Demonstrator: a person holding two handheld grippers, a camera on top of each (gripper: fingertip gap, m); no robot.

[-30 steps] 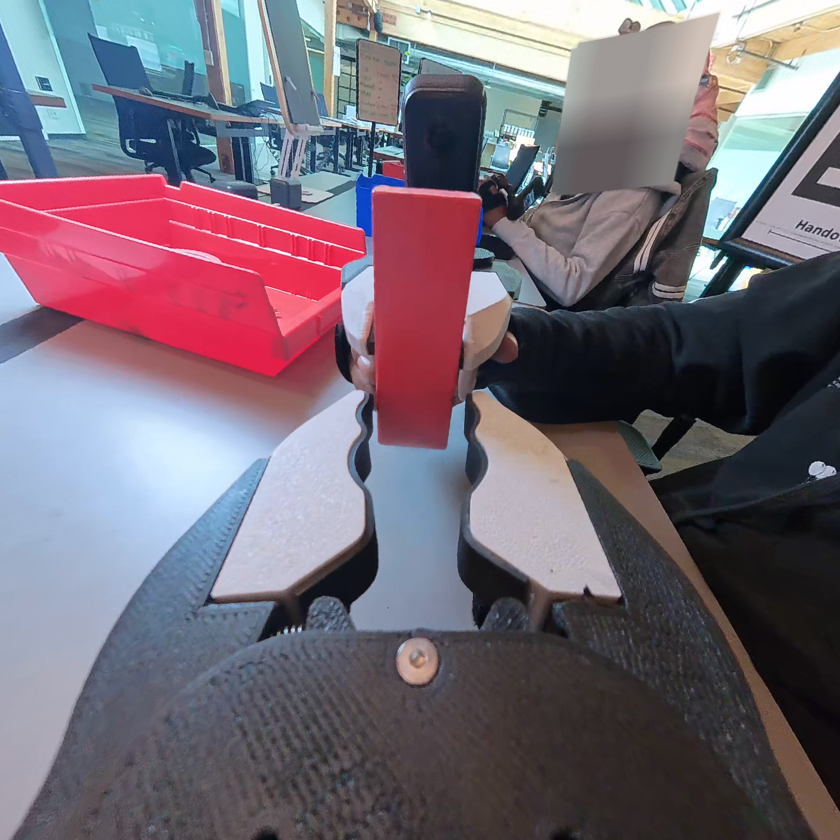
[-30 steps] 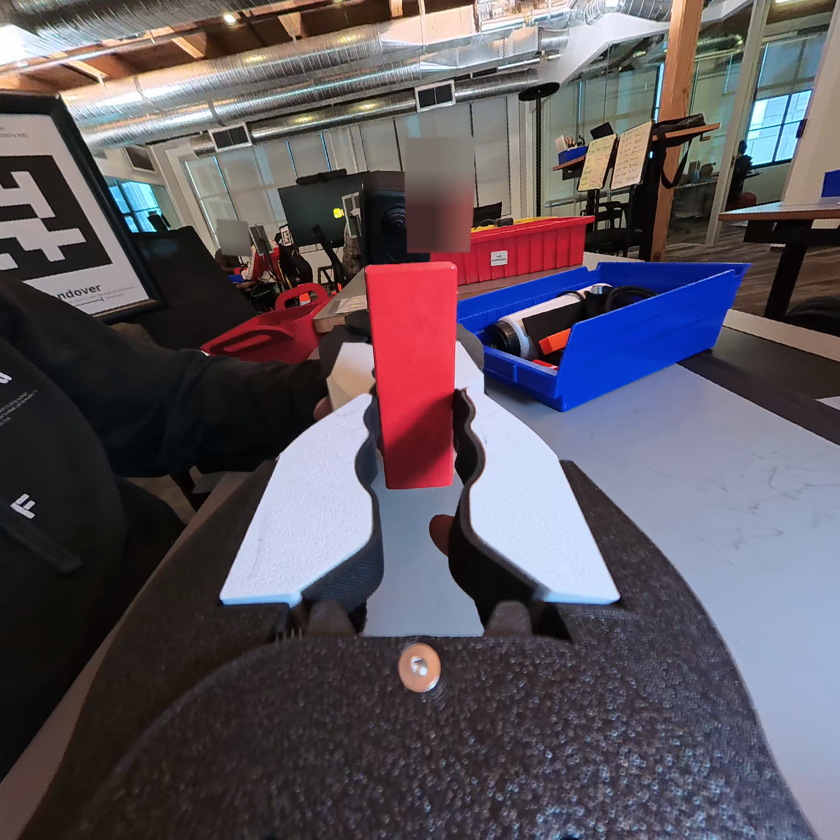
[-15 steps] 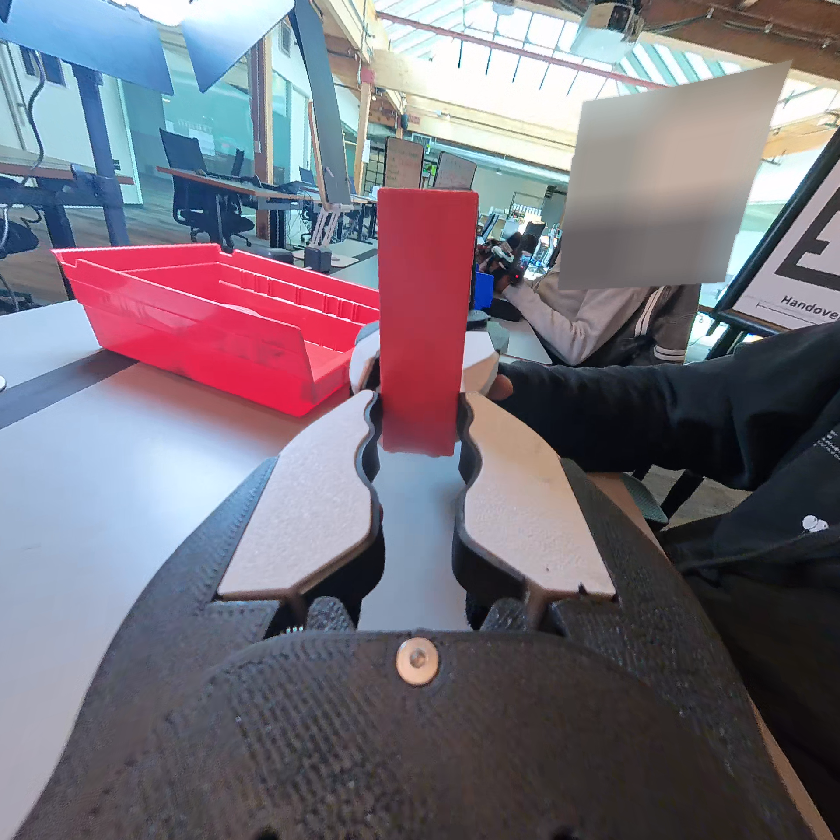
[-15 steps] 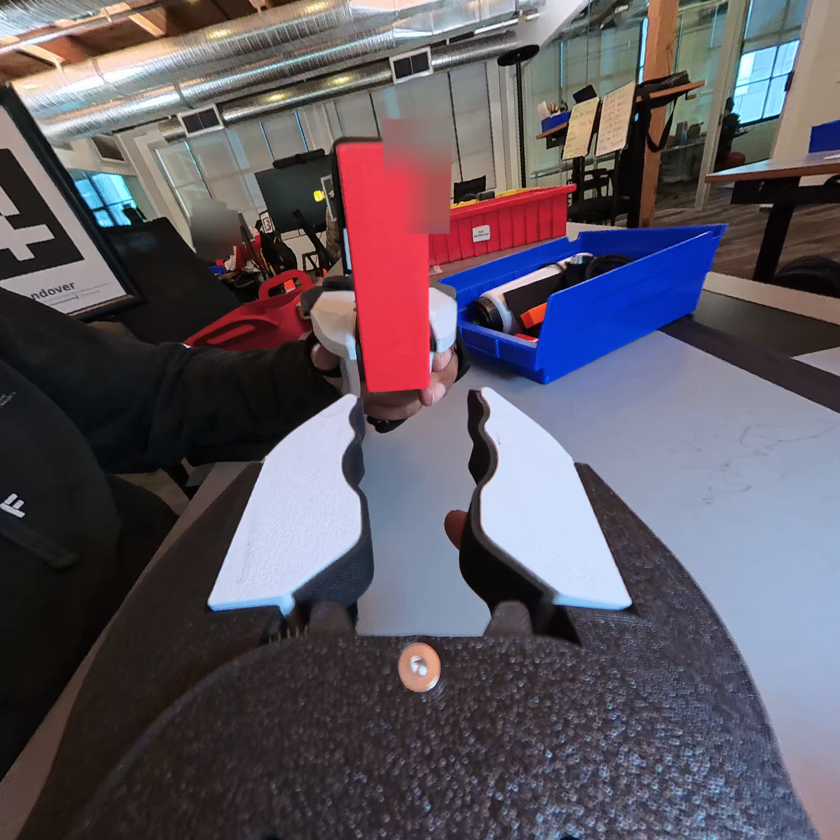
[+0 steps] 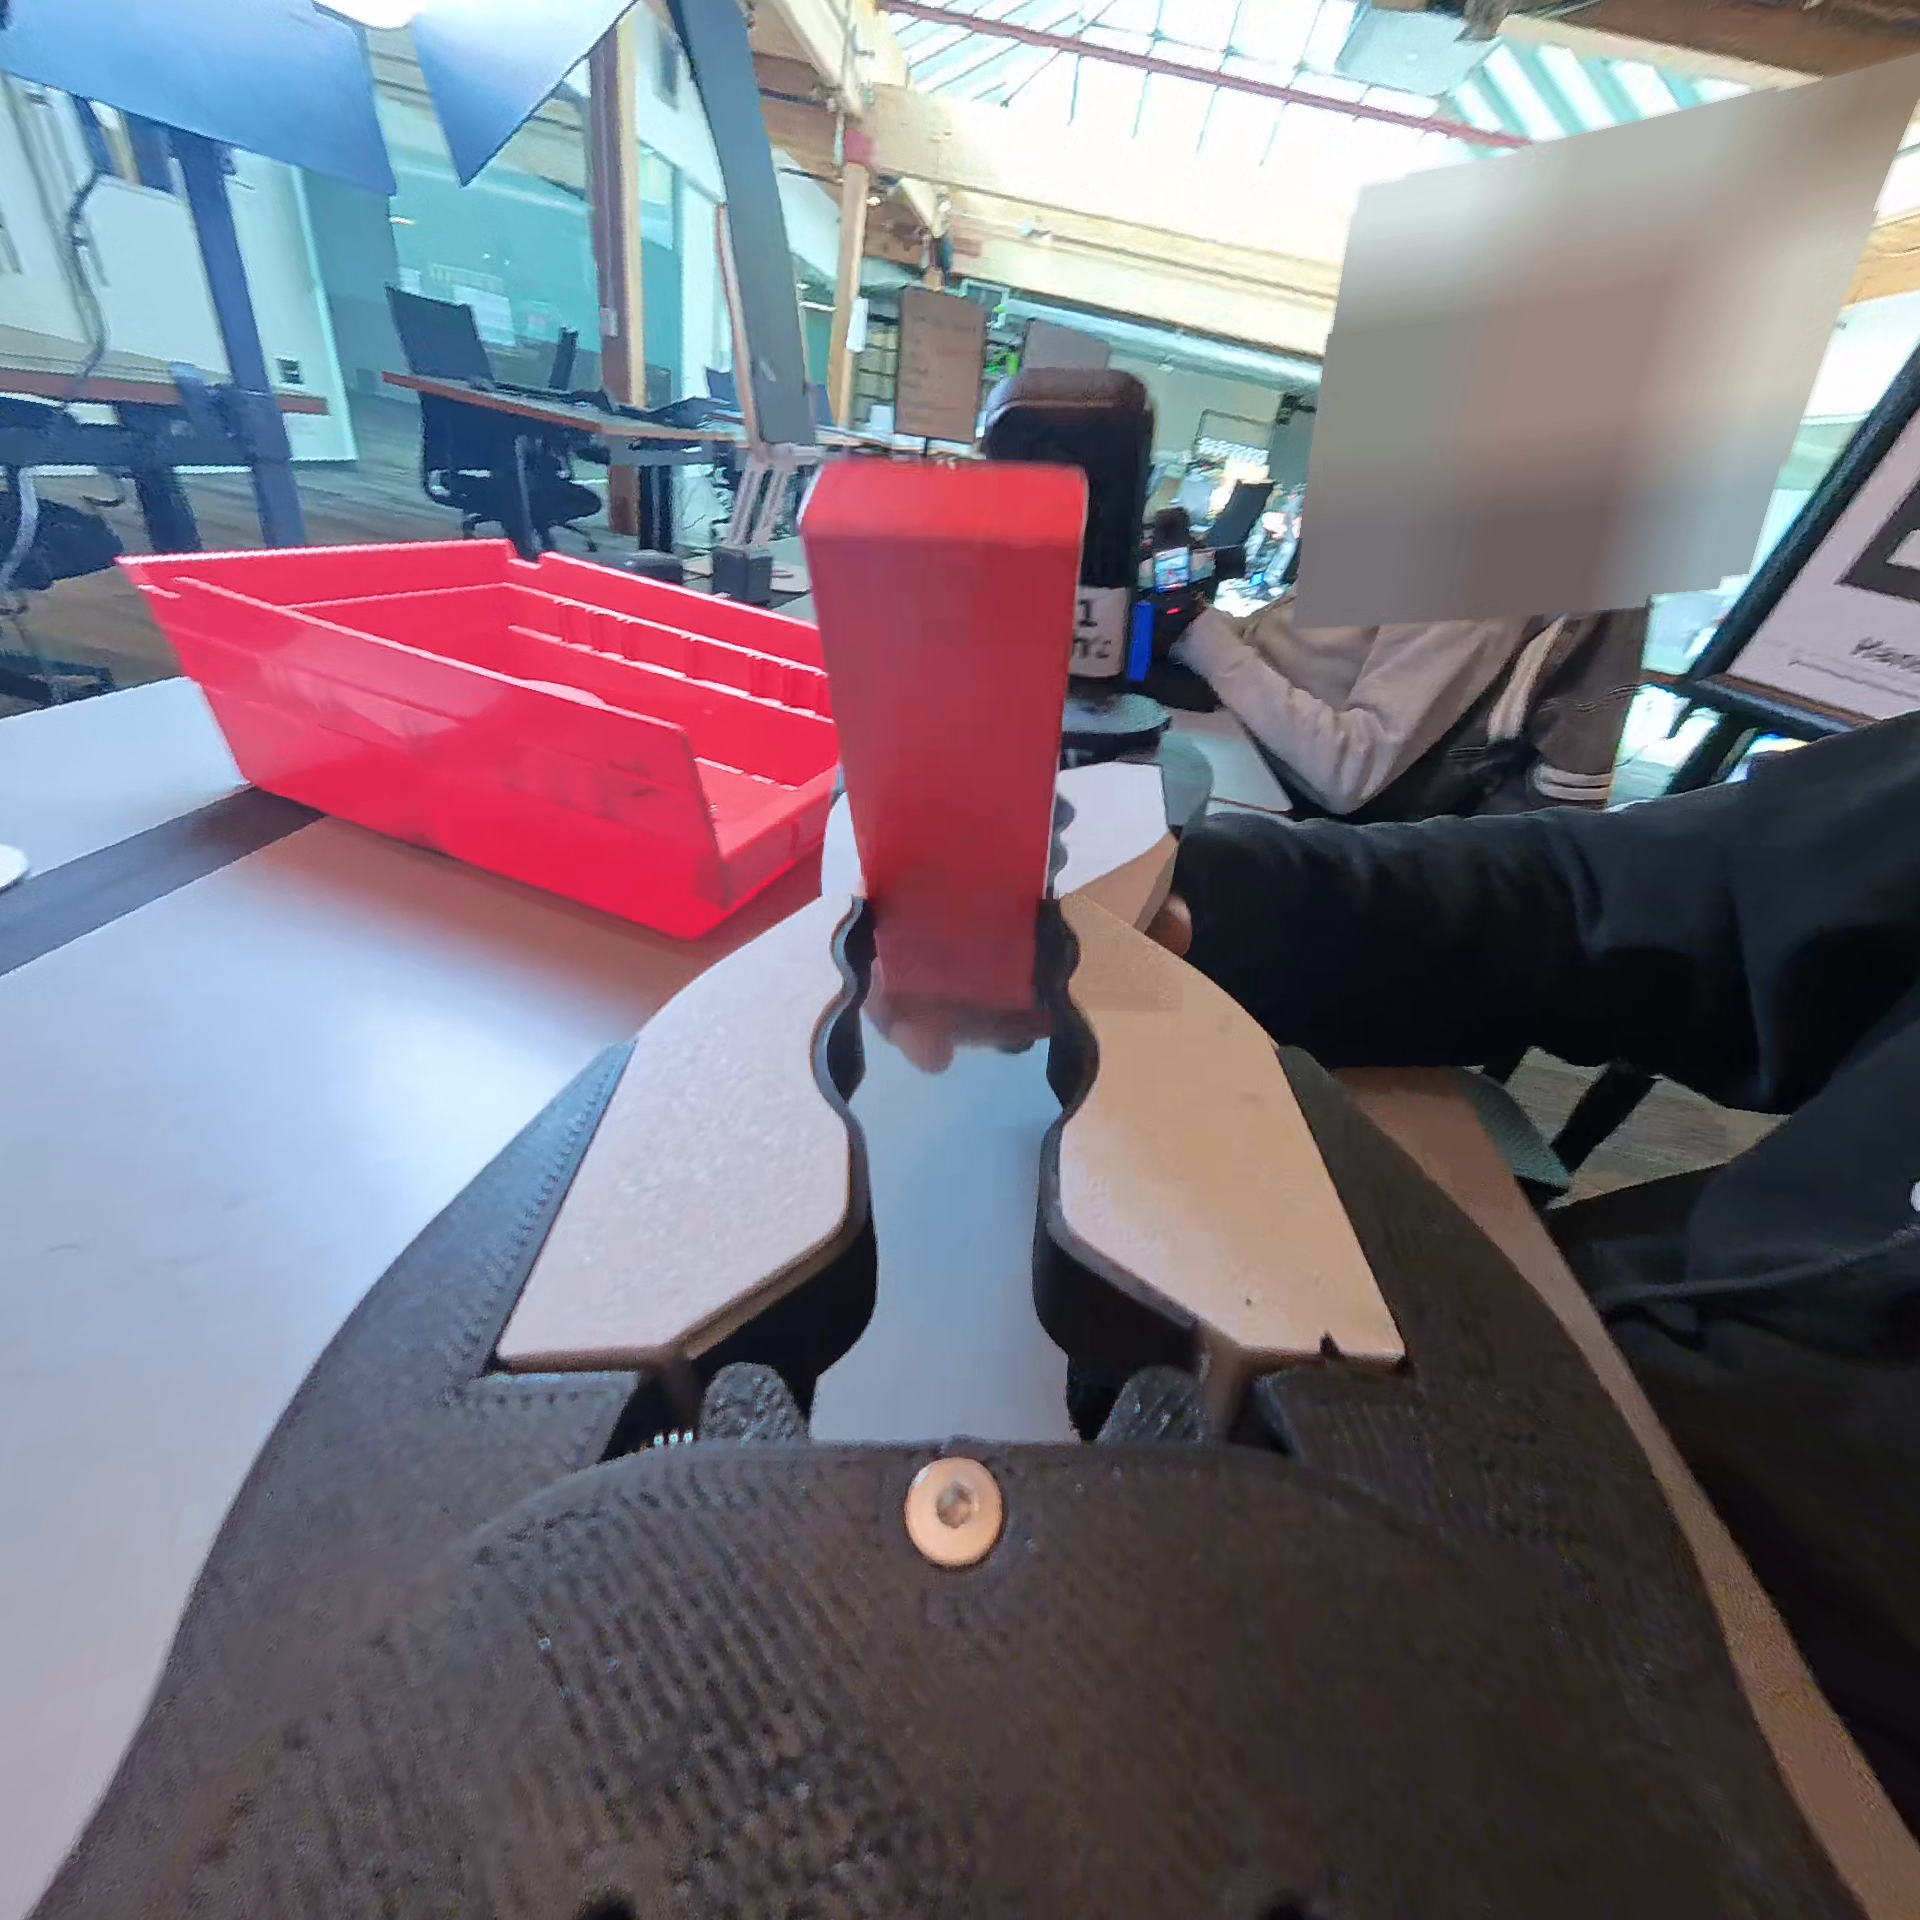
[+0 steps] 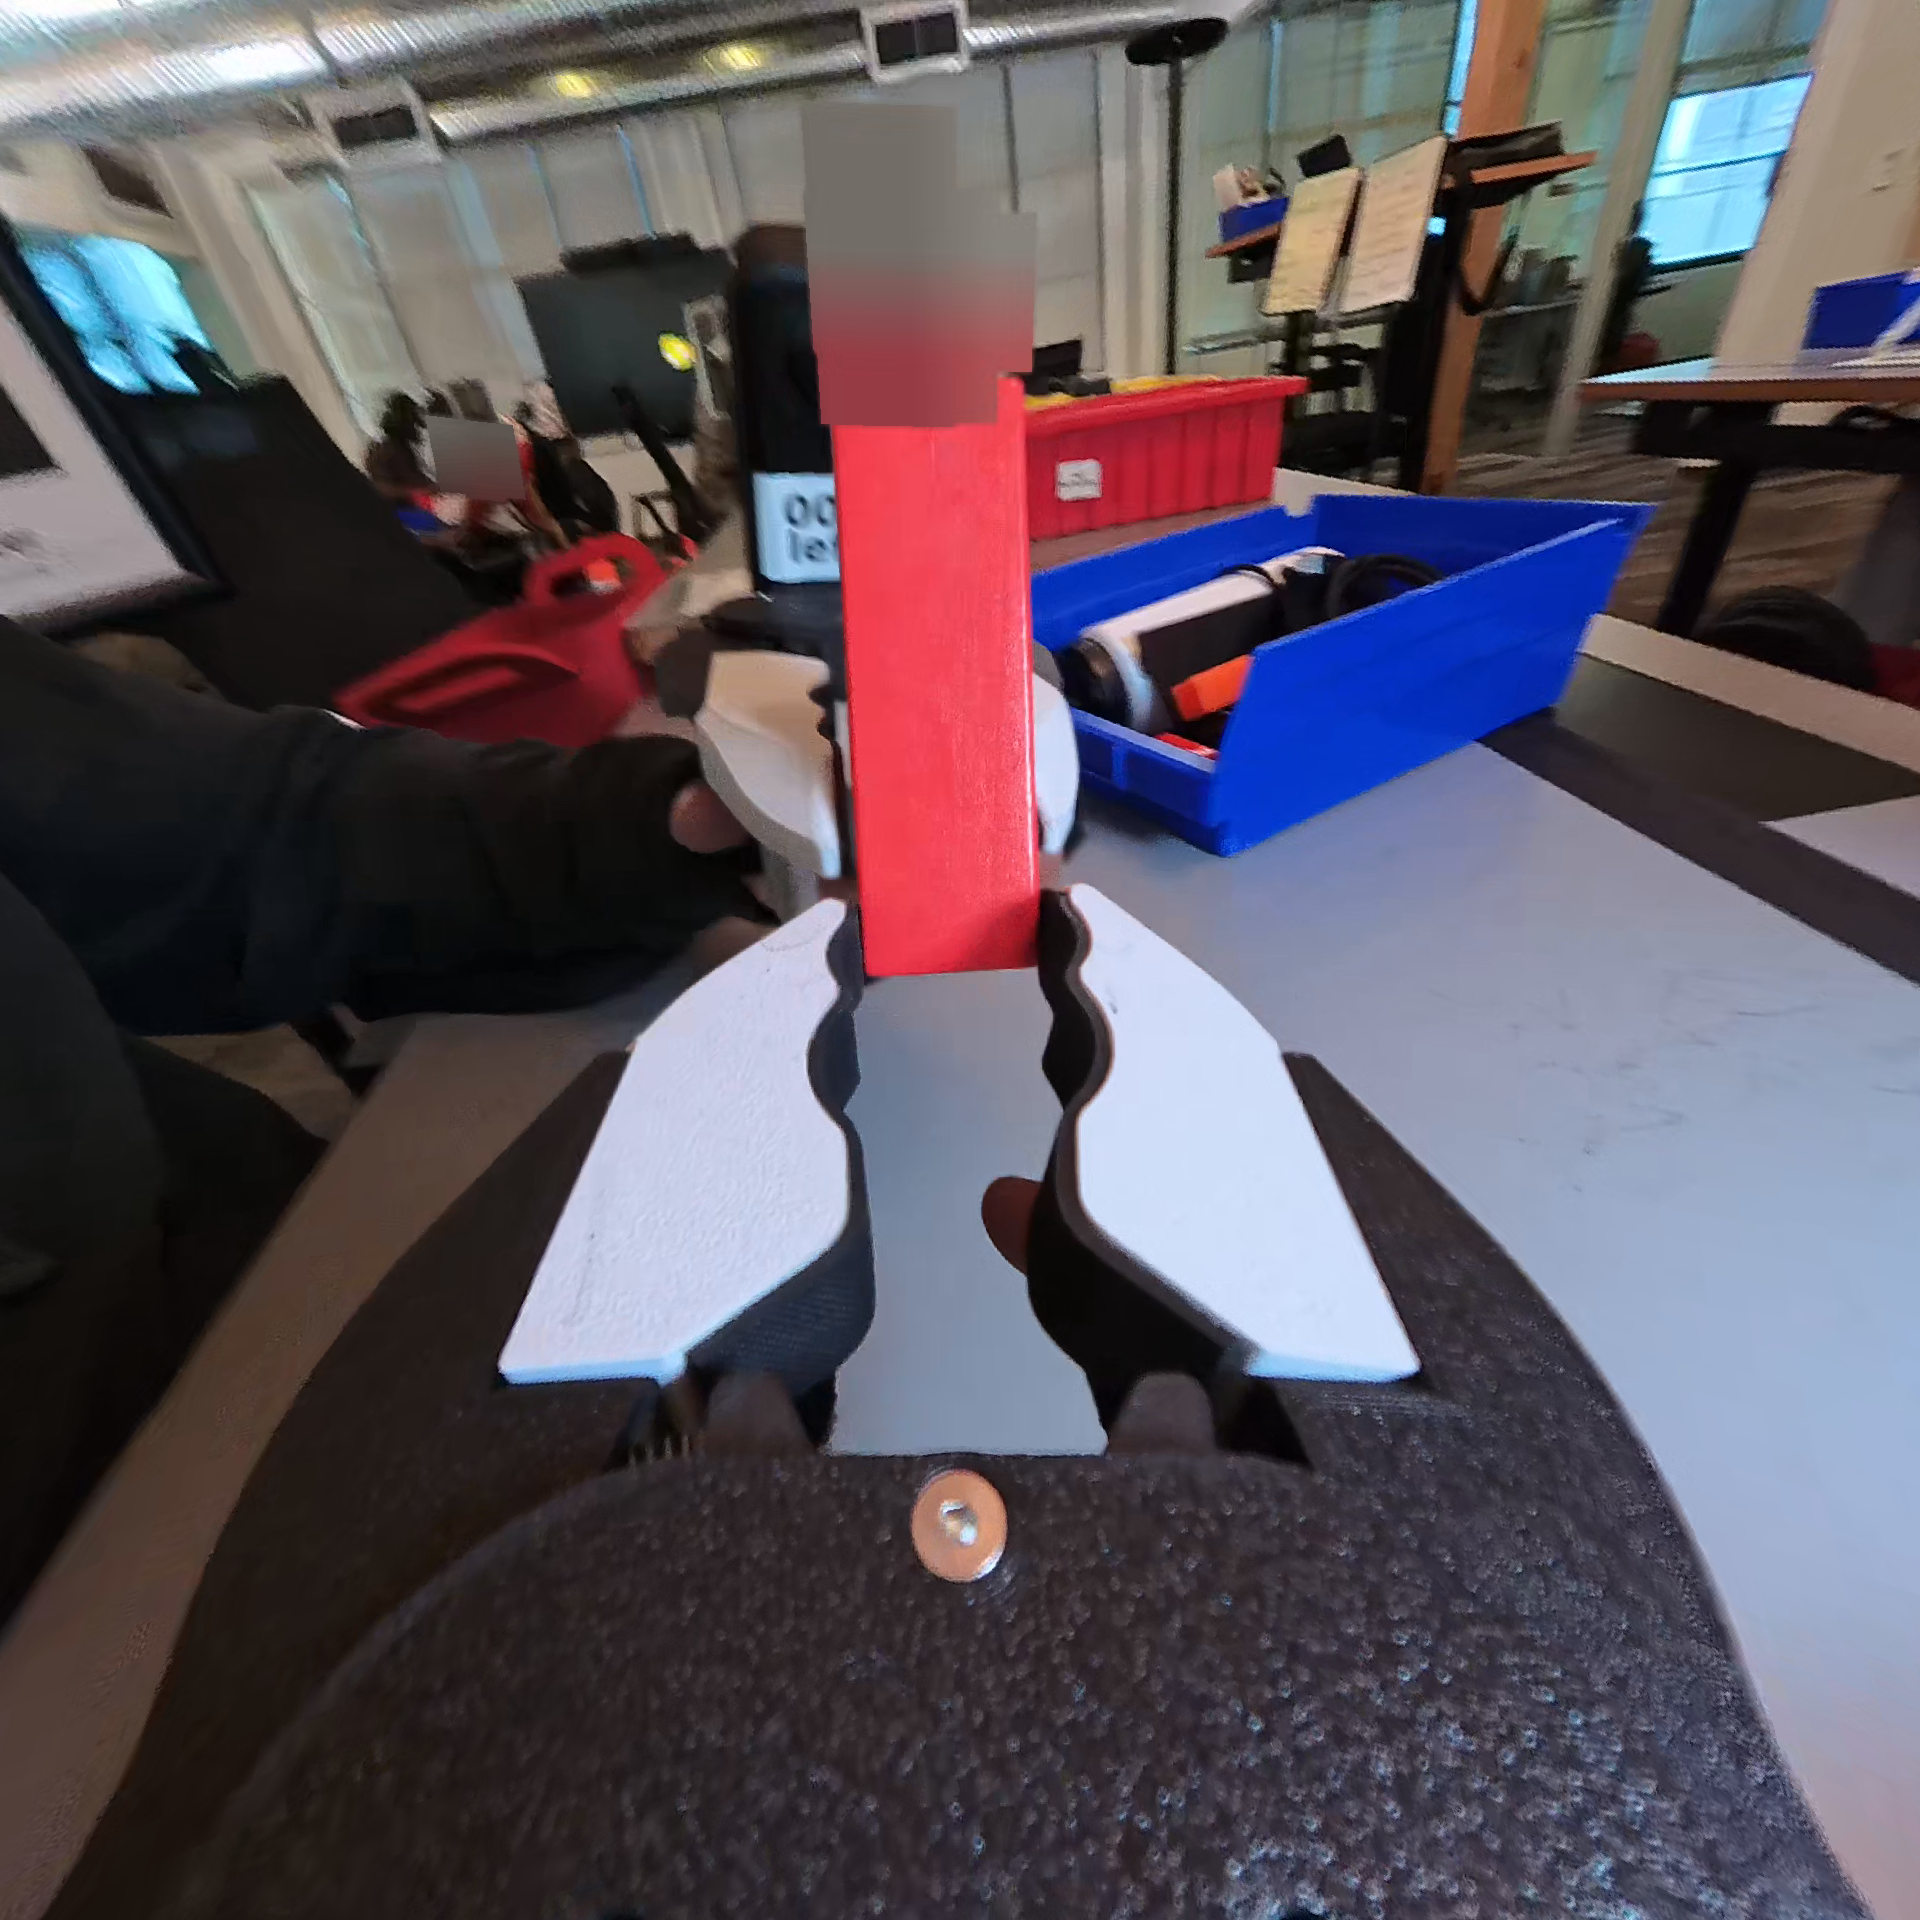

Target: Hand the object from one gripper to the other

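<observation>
Upright, red block [image 5: 940,727] gripped by left tongs [image 5: 951,935] and right tongs [image 6: 948,925]

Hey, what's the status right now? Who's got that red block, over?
Left gripper shut on red block, low end. Right gripper clamped on it too, from the opposite side. Block upright, held by both. Nothing in the way.
</observation>
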